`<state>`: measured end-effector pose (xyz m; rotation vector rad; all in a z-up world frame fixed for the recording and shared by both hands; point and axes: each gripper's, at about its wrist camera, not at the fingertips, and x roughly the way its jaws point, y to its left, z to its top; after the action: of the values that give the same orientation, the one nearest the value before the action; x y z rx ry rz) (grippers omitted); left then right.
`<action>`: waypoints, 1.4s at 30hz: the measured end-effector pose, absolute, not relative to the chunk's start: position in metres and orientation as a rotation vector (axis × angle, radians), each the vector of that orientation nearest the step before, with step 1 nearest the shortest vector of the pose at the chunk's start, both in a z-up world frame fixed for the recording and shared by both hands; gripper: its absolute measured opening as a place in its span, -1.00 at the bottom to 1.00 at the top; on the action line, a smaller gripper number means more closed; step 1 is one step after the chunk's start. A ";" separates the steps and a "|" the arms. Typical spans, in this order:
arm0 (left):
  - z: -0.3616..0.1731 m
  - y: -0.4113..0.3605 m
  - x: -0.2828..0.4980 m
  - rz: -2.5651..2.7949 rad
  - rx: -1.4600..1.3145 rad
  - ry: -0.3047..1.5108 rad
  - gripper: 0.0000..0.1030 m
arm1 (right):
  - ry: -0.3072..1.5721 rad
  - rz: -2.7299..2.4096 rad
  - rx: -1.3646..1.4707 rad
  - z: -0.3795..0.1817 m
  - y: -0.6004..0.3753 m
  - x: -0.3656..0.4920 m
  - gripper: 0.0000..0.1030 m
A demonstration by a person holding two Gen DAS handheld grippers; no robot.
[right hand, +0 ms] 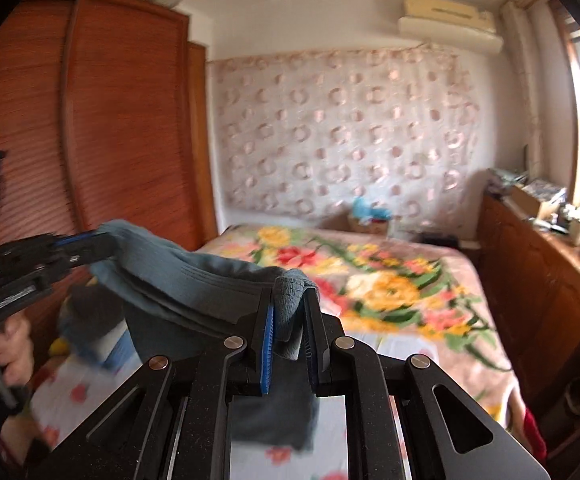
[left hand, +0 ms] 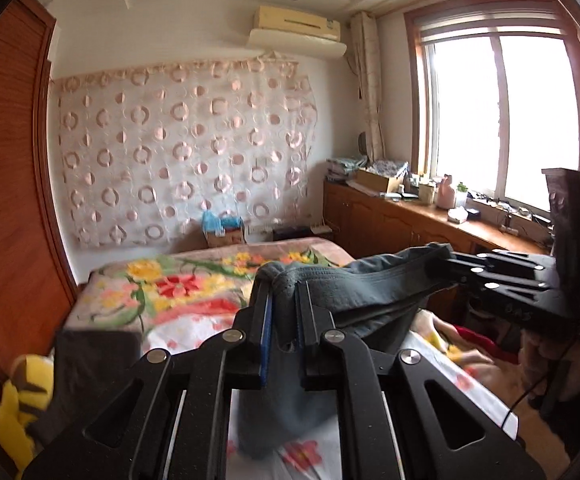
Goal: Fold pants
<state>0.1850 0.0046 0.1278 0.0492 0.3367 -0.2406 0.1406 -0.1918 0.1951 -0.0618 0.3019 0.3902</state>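
The pants (left hand: 370, 292) are grey-blue with a ribbed waistband and hang lifted above the bed. My left gripper (left hand: 284, 300) is shut on one end of the waistband. My right gripper (left hand: 446, 266) comes in from the right of the left wrist view, shut on the other end. In the right wrist view my right gripper (right hand: 290, 304) pinches a fold of the pants (right hand: 194, 280), and my left gripper (right hand: 98, 246) holds the far end at the left. The legs hang below the fingers, partly hidden.
A bed with a floral blanket (left hand: 178, 292) lies below and ahead. A wooden wardrobe (right hand: 90, 120) stands at the left. A low wooden cabinet (left hand: 410, 224) with clutter runs under the window on the right. A yellow plush toy (left hand: 18, 408) lies at the bed's left.
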 end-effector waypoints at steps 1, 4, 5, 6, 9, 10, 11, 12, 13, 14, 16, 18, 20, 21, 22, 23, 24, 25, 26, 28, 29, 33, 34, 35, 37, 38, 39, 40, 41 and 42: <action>0.131 0.003 0.188 -0.231 0.076 0.331 -0.79 | 0.303 0.381 -0.061 0.199 -0.187 0.149 -0.75; 0.118 0.009 0.190 -0.220 0.081 0.381 -0.79 | 0.334 0.372 -0.069 0.195 -0.174 0.164 -0.75; 0.109 0.010 0.186 -0.220 0.083 0.408 -0.79 | 0.361 0.378 -0.076 0.186 -0.170 0.164 -0.75; 0.095 0.011 0.180 -0.218 0.090 0.436 -0.79 | 0.382 0.389 -0.087 0.176 -0.167 0.160 -0.75; 0.049 0.013 0.162 -0.223 0.109 0.522 -0.79 | 0.465 0.435 -0.120 0.140 -0.154 0.148 -0.75; 0.036 0.013 0.157 -0.223 0.107 0.549 -0.79 | 0.487 0.450 -0.129 0.134 -0.153 0.141 -0.75; 0.022 0.014 0.150 -0.232 0.090 0.582 -0.79 | 0.514 0.468 -0.136 0.123 -0.150 0.134 -0.75; 0.003 0.017 0.143 -0.255 0.061 0.633 -0.79 | 0.540 0.485 -0.144 0.112 -0.146 0.129 -0.75; -0.006 0.015 0.138 -0.260 0.049 0.653 -0.79 | 0.566 0.501 -0.150 0.101 -0.143 0.123 -0.75; -0.020 0.016 0.131 -0.261 0.034 0.675 -0.79 | 0.595 0.515 -0.158 0.089 -0.140 0.118 -0.75; -0.038 0.012 0.120 -0.256 0.034 0.704 -0.79 | 0.647 0.530 -0.158 0.072 -0.143 0.110 -0.75; -0.052 0.007 0.107 -0.260 0.037 0.722 -0.79 | 0.679 0.534 -0.143 0.063 -0.146 0.109 -0.75; -0.060 0.002 0.100 -0.260 0.034 0.734 -0.79 | 0.699 0.532 -0.118 0.057 -0.149 0.111 -0.74; -0.061 0.002 0.097 -0.259 0.029 0.736 -0.79 | 0.706 0.530 -0.107 0.056 -0.150 0.110 -0.75; -0.064 0.003 0.095 -0.259 0.019 0.740 -0.79 | 0.710 0.528 -0.095 0.055 -0.153 0.108 -0.75; -0.068 0.003 0.093 -0.260 0.005 0.746 -0.79 | 0.715 0.530 -0.081 0.049 -0.154 0.099 -0.75; -0.070 0.004 0.091 -0.260 0.000 0.750 -0.79 | 0.720 0.533 -0.068 0.047 -0.157 0.097 -0.74; -0.073 0.006 0.089 -0.258 -0.007 0.754 -0.79 | 0.724 0.535 -0.059 0.046 -0.157 0.095 -0.74; -0.076 0.006 0.088 -0.256 -0.014 0.759 -0.79 | 0.725 0.534 -0.057 0.045 -0.162 0.096 -0.75; -0.082 0.007 0.087 -0.252 -0.028 0.772 -0.79 | 0.729 0.529 -0.060 0.041 -0.165 0.099 -0.74; -0.085 0.008 0.086 -0.248 -0.034 0.776 -0.79 | 0.734 0.528 -0.059 0.029 -0.172 0.110 -0.74; -0.092 0.010 0.086 -0.235 -0.068 0.797 -0.70 | 0.750 0.517 -0.056 0.012 -0.176 0.107 -0.74; -0.093 0.010 0.086 -0.233 -0.074 0.802 -0.65 | 0.751 0.514 -0.054 0.012 -0.176 0.108 -0.74; -0.093 0.011 0.086 -0.234 -0.084 0.806 -0.62 | 0.751 0.512 -0.050 0.011 -0.175 0.109 -0.74; -0.092 0.014 0.086 -0.229 -0.095 0.797 -0.39 | 0.750 0.512 -0.037 0.011 -0.175 0.110 -0.74; -0.090 0.016 0.086 -0.226 -0.103 0.787 -0.34 | 0.749 0.512 -0.032 0.010 -0.175 0.110 -0.73; -0.087 0.016 0.088 -0.227 -0.112 0.779 -0.28 | 0.749 0.510 -0.030 0.008 -0.171 0.111 -0.73; -0.086 0.017 0.089 -0.226 -0.118 0.773 -0.17 | 0.747 0.511 -0.023 0.008 -0.172 0.112 -0.72; -0.085 0.017 0.090 -0.221 -0.122 0.766 -0.12 | 0.744 0.514 -0.017 0.001 -0.172 0.113 -0.72; -0.085 0.018 0.092 -0.213 -0.120 0.762 -0.11 | 0.740 0.515 -0.012 -0.003 -0.174 0.112 -0.72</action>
<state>0.0920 0.0176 -0.0850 -0.1200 0.7623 -0.2132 0.1119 -0.1742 -0.0033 -0.0119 0.7404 0.5151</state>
